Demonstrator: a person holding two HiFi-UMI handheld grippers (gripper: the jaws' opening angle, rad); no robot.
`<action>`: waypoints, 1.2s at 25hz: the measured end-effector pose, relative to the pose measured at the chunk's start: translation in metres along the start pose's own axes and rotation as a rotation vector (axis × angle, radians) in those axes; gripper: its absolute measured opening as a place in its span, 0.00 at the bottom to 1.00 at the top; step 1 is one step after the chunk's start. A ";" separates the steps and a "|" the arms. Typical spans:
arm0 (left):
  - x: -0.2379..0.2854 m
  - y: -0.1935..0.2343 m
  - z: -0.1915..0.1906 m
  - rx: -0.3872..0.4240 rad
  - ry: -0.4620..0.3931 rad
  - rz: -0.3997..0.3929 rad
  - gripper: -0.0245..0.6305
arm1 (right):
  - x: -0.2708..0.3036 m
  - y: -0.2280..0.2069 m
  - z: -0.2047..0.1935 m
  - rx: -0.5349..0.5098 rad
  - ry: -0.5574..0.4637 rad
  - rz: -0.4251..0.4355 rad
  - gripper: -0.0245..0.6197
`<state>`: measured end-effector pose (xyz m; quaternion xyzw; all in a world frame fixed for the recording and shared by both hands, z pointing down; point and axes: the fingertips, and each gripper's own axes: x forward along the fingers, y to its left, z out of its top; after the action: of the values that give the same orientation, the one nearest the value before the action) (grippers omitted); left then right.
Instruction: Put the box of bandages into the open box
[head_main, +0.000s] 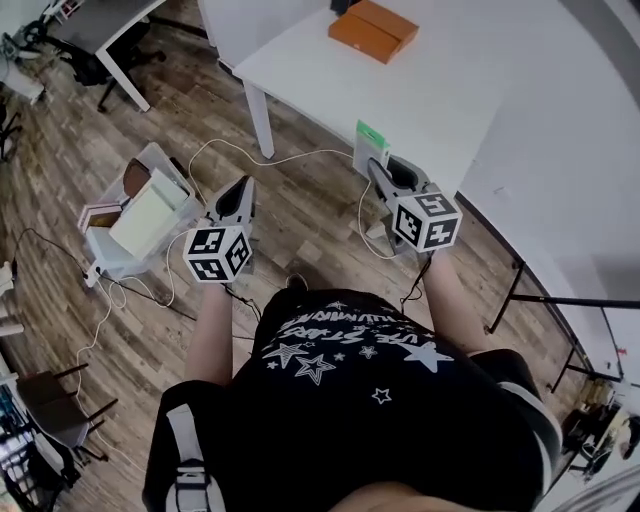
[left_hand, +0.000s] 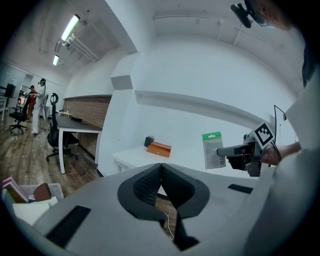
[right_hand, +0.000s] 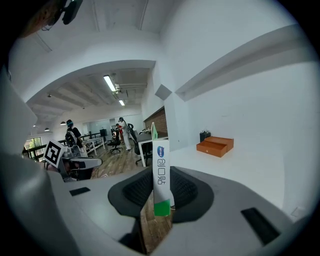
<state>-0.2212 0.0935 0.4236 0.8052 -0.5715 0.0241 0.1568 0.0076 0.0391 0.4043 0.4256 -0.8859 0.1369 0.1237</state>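
Note:
A slim white bandage box (head_main: 371, 146) with a green top is pinched upright in my right gripper (head_main: 377, 168), held over the floor just off the white table's near edge. In the right gripper view the bandage box (right_hand: 161, 172) stands edge-on between the pads. The open orange box (head_main: 373, 29) lies on the far part of the white table (head_main: 440, 90); this orange box (right_hand: 215, 146) is well ahead of the right jaws. My left gripper (head_main: 243, 187) is shut on nothing above the wooden floor, left of the table. From the left gripper (left_hand: 160, 166) I see the bandage box (left_hand: 214, 150) and the orange box (left_hand: 159, 148).
A clear plastic bin (head_main: 105, 252) with papers and packets sits on the floor at the left. White cables (head_main: 265, 160) trail over the floorboards. A desk (head_main: 110, 35) and office chairs stand at the far left. People (right_hand: 71, 132) stand far off in the office.

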 end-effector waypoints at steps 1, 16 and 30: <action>0.006 0.008 0.003 0.015 0.008 -0.015 0.07 | 0.005 0.001 0.003 -0.001 -0.001 -0.012 0.21; 0.080 0.045 0.012 -0.014 0.033 -0.088 0.07 | 0.078 -0.032 0.015 -0.006 0.057 -0.082 0.21; 0.255 0.108 0.064 0.052 0.073 -0.072 0.07 | 0.239 -0.152 0.075 0.012 0.039 -0.043 0.21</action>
<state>-0.2421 -0.1890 0.4423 0.8276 -0.5353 0.0625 0.1571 -0.0254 -0.2497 0.4355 0.4425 -0.8731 0.1477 0.1415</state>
